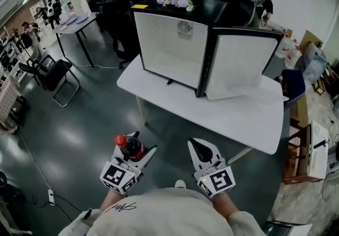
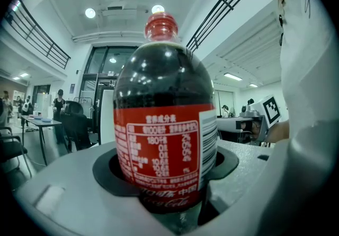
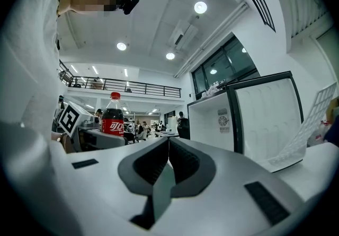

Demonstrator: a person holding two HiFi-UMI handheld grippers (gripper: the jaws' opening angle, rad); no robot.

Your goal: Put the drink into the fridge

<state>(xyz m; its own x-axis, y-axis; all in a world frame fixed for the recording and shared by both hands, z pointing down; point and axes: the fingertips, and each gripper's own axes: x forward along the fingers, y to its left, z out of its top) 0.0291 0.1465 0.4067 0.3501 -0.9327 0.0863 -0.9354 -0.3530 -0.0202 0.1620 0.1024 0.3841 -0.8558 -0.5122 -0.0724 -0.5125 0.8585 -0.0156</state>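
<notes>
Between the jaws of the white left gripper, a dark cola bottle with red cap and red label stands upright, clamped round its lower body, well short of the open black-framed white fridge. Just right of it, the white right gripper has its jaws pressed together, empty. Both are held low against the person's torso, pointing toward the fridge.
</notes>
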